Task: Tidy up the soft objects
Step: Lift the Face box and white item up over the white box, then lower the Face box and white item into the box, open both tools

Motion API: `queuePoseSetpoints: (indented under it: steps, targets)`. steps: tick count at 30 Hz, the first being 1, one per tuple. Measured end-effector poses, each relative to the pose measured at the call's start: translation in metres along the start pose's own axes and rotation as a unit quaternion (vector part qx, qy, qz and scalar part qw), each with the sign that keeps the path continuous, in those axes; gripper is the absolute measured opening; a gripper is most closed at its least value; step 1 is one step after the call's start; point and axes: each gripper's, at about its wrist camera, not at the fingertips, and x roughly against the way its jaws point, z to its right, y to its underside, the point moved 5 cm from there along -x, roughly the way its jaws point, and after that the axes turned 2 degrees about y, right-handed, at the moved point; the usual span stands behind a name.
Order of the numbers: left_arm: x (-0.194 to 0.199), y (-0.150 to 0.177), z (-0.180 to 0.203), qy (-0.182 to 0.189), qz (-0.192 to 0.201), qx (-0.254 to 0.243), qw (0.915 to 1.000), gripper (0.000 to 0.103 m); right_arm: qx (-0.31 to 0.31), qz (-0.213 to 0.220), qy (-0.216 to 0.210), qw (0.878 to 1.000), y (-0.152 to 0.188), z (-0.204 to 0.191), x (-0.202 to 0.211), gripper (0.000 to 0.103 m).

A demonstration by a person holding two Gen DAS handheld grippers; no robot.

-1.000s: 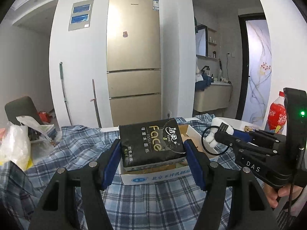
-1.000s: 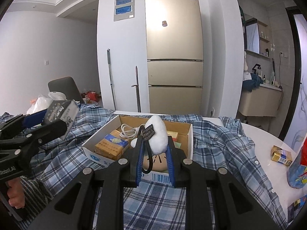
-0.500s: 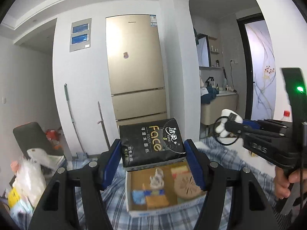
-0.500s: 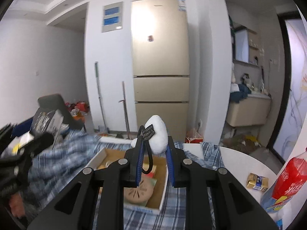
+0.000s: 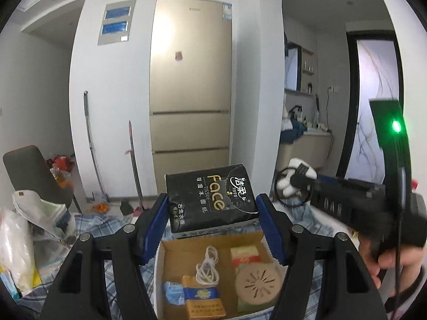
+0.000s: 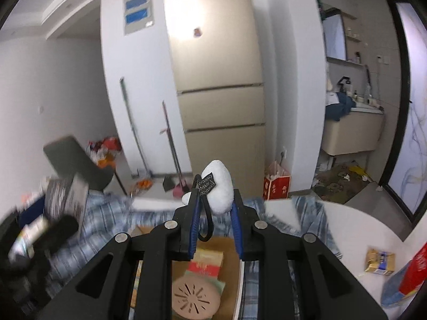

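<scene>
Left wrist view shows the left gripper clamping a tissue pack above the box, while the right gripper pinches a white plush there, apparently lifted clear for sorting.

the black tissue pack reads "face tissue"; the plush toy's tag perhaps reads "maria".

In the left wrist view the tissue pack sits in the middle of the frame, between the two fingers of the left gripper. Directly below it lies the cardboard box, on the checked cloth. Inside the box, the coiled cord is at the centre, the round disc to its right, the flat packet at the lower left. The right gripper with the plush toy stands at the right of the frame. The refrigerator is behind, at upper centre.
</scene>
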Motion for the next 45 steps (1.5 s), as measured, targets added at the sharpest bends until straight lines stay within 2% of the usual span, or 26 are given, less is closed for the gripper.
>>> queuePoseSetpoints:
  steps: [3, 5, 8, 13, 15, 18, 23, 25, 26, 27, 28, 29, 31, 37, 45]
  targets:
    - [-0.020, 0.016, -0.007, 0.008, -0.031, 0.011, 0.9994, 0.068, 0.000, -0.029, -0.021, 0.999, 0.032, -0.003, -0.020, 0.021]
    - [-0.029, 0.026, -0.012, 0.020, -0.052, 0.020, 0.9983, 0.068, 0.006, -0.072, -0.034, 0.997, 0.049, -0.009, -0.039, 0.021]
    - [-0.044, 0.039, -0.017, 0.021, -0.086, 0.010, 0.9960, 0.068, 0.017, -0.084, -0.031, 0.996, 0.061, -0.011, -0.052, 0.021]
    - [-0.061, 0.067, -0.035, 0.024, -0.134, 0.027, 0.9903, 0.068, 0.012, -0.120, -0.061, 0.991, 0.079, -0.011, -0.065, 0.021]
    - [-0.069, 0.074, -0.040, 0.025, -0.151, 0.036, 0.9876, 0.068, 0.014, -0.127, -0.060, 0.990, 0.083, -0.012, -0.070, 0.021]
    - [-0.071, 0.081, -0.038, 0.024, -0.161, 0.024, 0.9863, 0.068, 0.021, -0.135, -0.060, 0.989, 0.087, -0.013, -0.074, 0.021]
    - [-0.073, 0.082, -0.036, 0.024, -0.166, 0.022, 0.9856, 0.068, 0.023, -0.144, -0.070, 0.987, 0.093, -0.019, -0.079, 0.021]
    - [-0.073, 0.082, -0.035, 0.021, -0.166, 0.017, 0.9858, 0.074, 0.028, -0.146, -0.070, 0.986, 0.095, -0.022, -0.079, 0.021]
    - [-0.073, 0.081, -0.036, 0.016, -0.164, 0.015, 0.9862, 0.087, 0.028, -0.146, -0.070, 0.986, 0.096, -0.022, -0.079, 0.027]
    - [-0.070, 0.079, -0.037, 0.009, -0.157, 0.013, 0.9875, 0.093, 0.027, -0.145, -0.067, 0.987, 0.096, -0.022, -0.079, 0.035]
    - [-0.069, 0.077, -0.038, 0.004, -0.148, 0.014, 0.9889, 0.093, 0.023, -0.145, -0.061, 0.987, 0.096, -0.021, -0.078, 0.061]
    - [-0.067, 0.075, -0.039, 0.003, -0.144, 0.016, 0.9894, 0.093, 0.019, -0.140, -0.058, 0.988, 0.095, -0.019, -0.077, 0.072]
    - [-0.066, 0.074, -0.039, 0.009, -0.144, 0.021, 0.9894, 0.093, 0.012, -0.127, -0.048, 0.991, 0.091, -0.016, -0.074, 0.072]
    - [-0.062, 0.070, -0.037, 0.005, -0.136, 0.017, 0.9906, 0.093, 0.005, -0.125, -0.048, 0.991, 0.087, -0.011, -0.072, 0.072]
    - [-0.049, 0.058, -0.035, -0.001, -0.106, 0.015, 0.9942, 0.093, 0.005, -0.112, -0.044, 0.993, 0.079, -0.009, -0.065, 0.072]
